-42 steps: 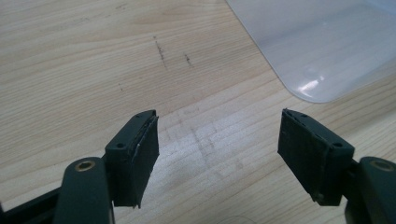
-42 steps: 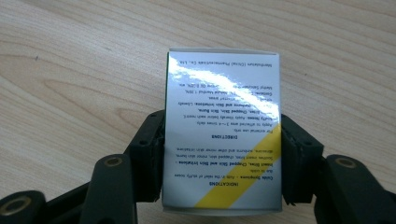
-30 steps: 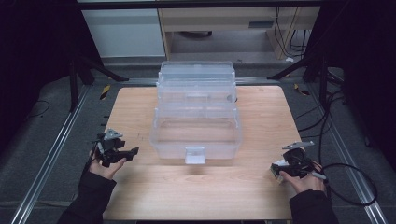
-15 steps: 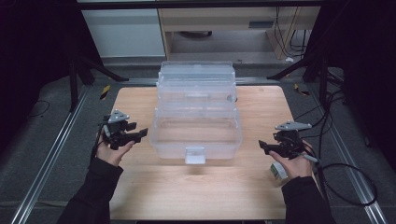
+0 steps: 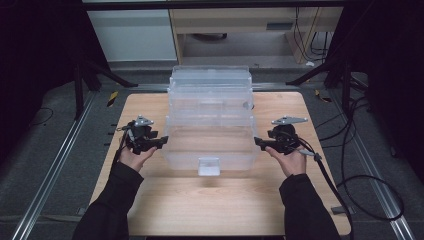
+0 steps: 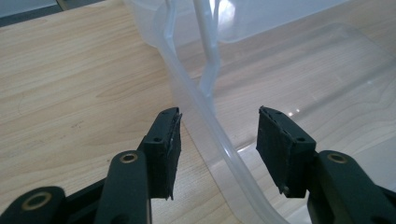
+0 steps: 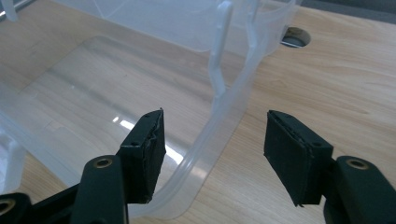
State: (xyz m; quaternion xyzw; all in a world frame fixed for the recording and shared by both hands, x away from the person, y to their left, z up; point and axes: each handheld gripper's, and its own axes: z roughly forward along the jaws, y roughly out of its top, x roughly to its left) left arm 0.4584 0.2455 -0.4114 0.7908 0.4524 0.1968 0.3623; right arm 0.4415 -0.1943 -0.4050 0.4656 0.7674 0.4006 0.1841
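Observation:
A clear plastic tiered box (image 5: 210,112) stands open on the wooden table (image 5: 200,200), its trays stepped back and a white latch (image 5: 209,166) at its front. My left gripper (image 5: 159,141) is open at the box's left wall, and the clear rim (image 6: 219,140) runs between its jaws, one outside and one inside. My right gripper (image 5: 260,142) is open at the right wall, with that rim (image 7: 224,126) between its jaws the same way. Neither pair of jaws touches the plastic.
A round hole (image 7: 295,37) is cut in the tabletop just beyond the box's right side. Metal rails (image 5: 55,165) run along both sides of the table, and cables (image 5: 370,180) lie on the floor at the right. A cabinet (image 5: 132,30) stands behind.
Both grippers have moved from the table's outer edges forward and inward to the box's side walls, and their open jaws now straddle the lower tray's rim.

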